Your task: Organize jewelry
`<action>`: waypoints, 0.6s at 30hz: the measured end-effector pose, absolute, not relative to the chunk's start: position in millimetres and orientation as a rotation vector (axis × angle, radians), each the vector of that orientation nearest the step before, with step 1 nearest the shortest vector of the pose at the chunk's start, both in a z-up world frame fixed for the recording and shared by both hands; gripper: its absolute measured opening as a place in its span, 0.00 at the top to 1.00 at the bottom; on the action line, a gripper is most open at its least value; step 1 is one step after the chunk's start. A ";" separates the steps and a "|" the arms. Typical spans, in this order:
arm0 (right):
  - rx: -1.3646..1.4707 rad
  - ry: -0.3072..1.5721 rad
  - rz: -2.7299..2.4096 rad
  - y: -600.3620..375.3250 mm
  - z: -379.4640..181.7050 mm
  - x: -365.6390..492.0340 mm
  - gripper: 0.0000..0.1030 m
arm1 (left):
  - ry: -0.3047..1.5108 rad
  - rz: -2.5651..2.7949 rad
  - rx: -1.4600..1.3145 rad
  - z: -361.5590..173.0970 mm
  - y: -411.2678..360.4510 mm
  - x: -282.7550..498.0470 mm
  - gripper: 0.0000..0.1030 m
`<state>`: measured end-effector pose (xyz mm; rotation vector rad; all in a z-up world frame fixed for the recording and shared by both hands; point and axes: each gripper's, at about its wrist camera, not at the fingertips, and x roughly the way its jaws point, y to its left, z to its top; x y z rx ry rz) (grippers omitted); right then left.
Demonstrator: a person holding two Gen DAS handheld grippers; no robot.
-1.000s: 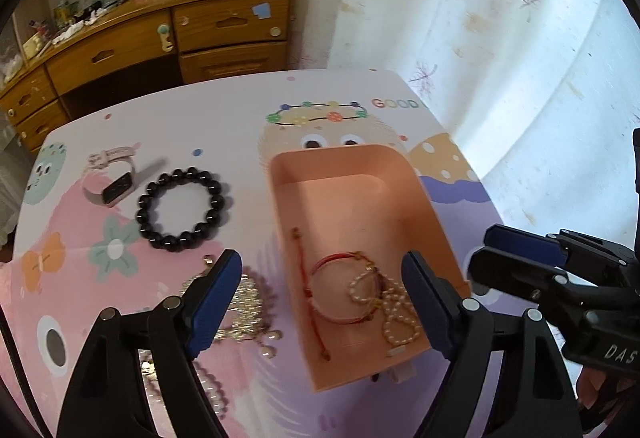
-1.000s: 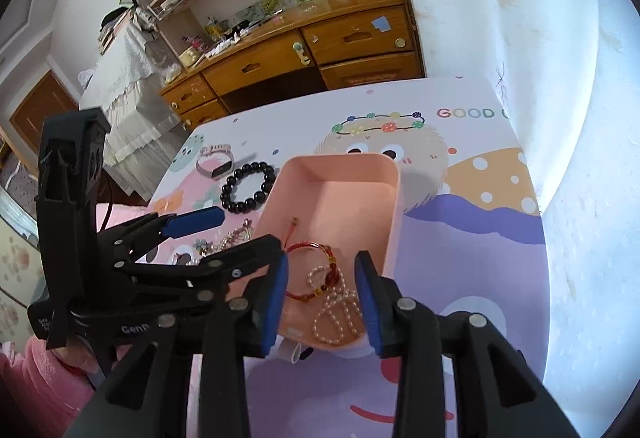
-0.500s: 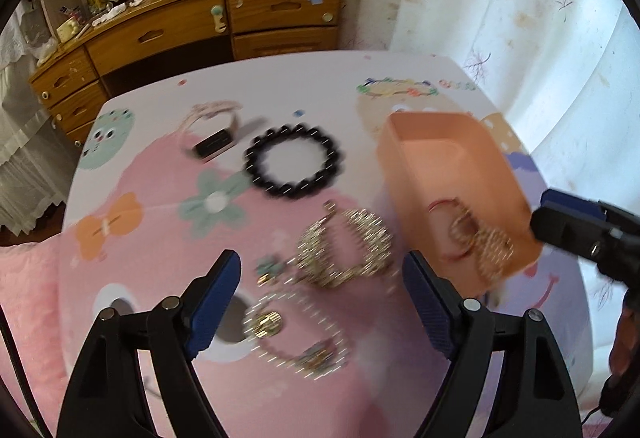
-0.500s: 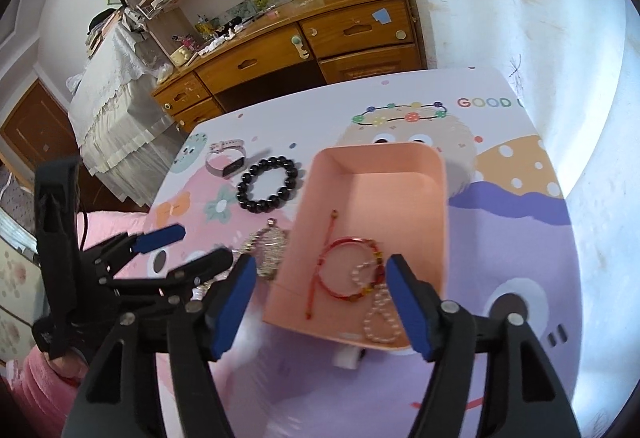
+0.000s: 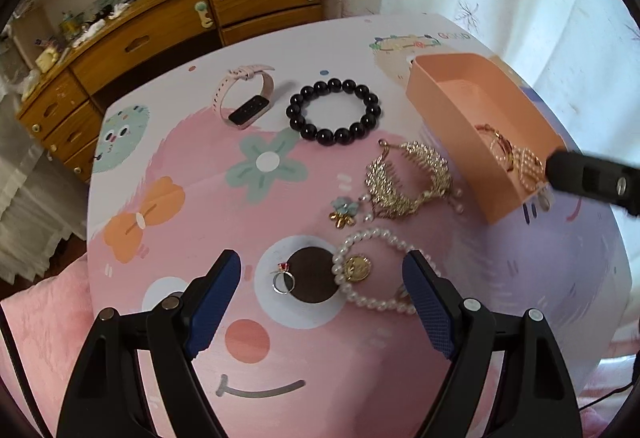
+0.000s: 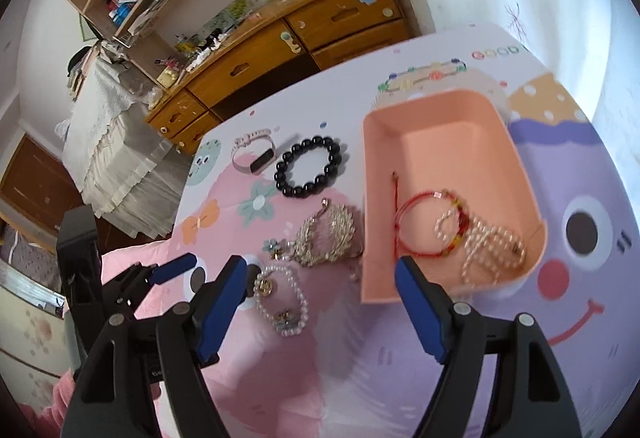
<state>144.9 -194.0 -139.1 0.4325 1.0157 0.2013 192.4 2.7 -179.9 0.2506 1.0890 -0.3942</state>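
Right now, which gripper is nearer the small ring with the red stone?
Left. The left gripper hangs open over the ring, which lies between its fingers. The right gripper is open off toward the peach tray.

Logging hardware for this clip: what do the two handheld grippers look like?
Both look alike. The left gripper and right gripper have matte black plastic frames with triangular cut-outs and silver round screw heads at the joints. Each finger carries a blue pad with fine cross-hatched texture. White lettering shows on the left gripper's body in the right wrist view, too partial to read. No sleeve is visible.
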 end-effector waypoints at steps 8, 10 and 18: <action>0.254 1.019 0.179 -153.2 -163.6 118.3 0.25 | 1.091 -0.529 0.331 -196.3 14.0 190.6 0.21; 0.156 0.999 0.187 -137.3 -168.9 111.2 0.25 | 1.081 -0.559 0.337 -198.7 14.5 188.6 0.21; -0.087 0.913 0.235 -87.2 -185.9 97.1 0.48 | 1.027 -0.654 0.362 -205.1 6.7 189.2 0.49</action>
